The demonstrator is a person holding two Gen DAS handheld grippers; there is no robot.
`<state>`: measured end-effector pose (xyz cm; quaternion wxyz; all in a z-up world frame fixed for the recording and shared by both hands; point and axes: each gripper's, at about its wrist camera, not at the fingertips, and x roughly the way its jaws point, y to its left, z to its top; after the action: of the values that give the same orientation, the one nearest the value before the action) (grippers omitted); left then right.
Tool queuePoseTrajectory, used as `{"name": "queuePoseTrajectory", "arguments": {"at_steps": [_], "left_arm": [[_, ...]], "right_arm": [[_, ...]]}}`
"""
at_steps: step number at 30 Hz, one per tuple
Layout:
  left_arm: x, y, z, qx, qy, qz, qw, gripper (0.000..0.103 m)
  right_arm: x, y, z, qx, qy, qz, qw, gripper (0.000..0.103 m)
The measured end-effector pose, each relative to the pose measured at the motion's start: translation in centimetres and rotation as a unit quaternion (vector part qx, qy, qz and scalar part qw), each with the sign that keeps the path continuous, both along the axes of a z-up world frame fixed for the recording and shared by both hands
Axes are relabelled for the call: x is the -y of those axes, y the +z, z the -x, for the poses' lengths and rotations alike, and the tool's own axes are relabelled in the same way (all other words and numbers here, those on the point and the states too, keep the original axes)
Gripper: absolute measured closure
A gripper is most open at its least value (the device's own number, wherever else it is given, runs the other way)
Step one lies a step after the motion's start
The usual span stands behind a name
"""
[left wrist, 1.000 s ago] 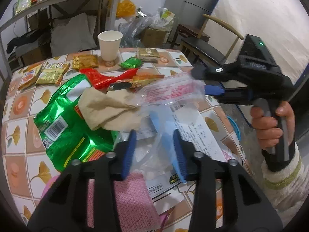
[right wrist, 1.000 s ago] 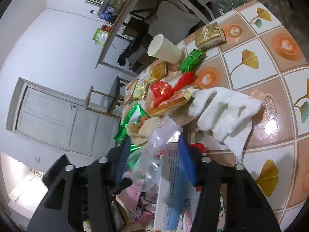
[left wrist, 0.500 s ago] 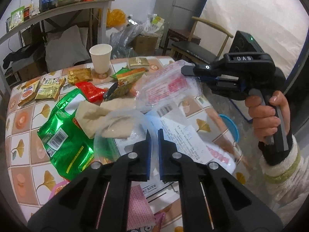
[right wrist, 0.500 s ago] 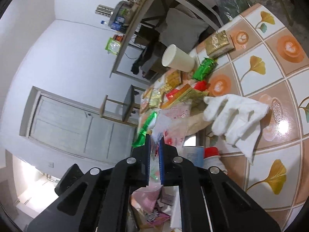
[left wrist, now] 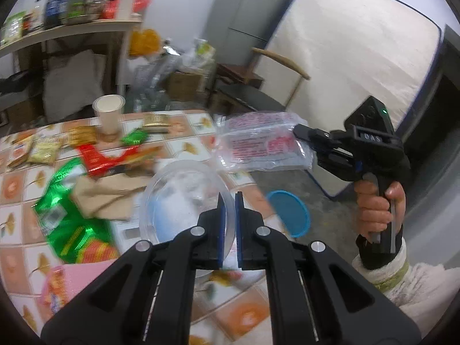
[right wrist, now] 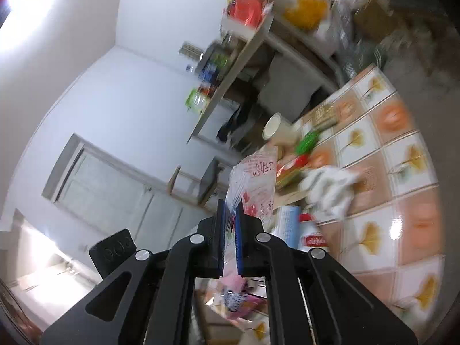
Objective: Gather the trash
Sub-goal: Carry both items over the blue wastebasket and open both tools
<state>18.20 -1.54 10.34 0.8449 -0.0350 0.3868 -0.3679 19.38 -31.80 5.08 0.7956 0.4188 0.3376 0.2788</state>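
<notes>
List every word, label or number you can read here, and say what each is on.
"UAS", first letter uncertain: small panel on the body of the right tongs.
Red print on the clear plastic bag: blurred, unreadable.
Barcode and print on the green packet: blurred, unreadable.
Red label on the white bottle: too blurred to read.

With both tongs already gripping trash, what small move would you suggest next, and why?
Probably carry both pieces toward the blue bin beside the table. The right tongs are shut on the clear printed bag, the left tongs on the clear plastic container, both lifted off the table.
</notes>
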Motion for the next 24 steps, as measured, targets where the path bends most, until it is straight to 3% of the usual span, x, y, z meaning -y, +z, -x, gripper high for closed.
{"name": "queuePoseTrajectory", "arguments": {"at_steps": [5,12,17,20,24], "left_arm": [[9.9,-0.2,0.4,-0.024,-0.086,-0.002,0.996,0.098],[27.1,-4.8,-0.3,-0.105,-0.198,-0.05,0.9732,0.098],[39.1,-11.3,-0.7,-0.142,-0.232,-0.133,0.9531,0.098],[43.8,-15.0,-0.7,-0.163,-0.238,-0.169,0.9426,0.098],[47.5,-18.1,-1.1,-0.171,-0.235,-0.197,0.9364,0.098]], "right_arm": [[8.3,0.3,7.4,0.001,-0.111,0.056,0.992,0.097],[18.5,-4.7,15.5,-0.081,-0.262,0.125,0.954,0.097],[24.5,-12.0,18.0,-0.158,-0.326,0.089,0.928,0.097],[27.0,-16.1,18.0,-0.193,-0.349,0.06,0.915,0.097],[29.7,-20.5,17.1,-0.226,-0.365,0.037,0.902,0.096]]}}
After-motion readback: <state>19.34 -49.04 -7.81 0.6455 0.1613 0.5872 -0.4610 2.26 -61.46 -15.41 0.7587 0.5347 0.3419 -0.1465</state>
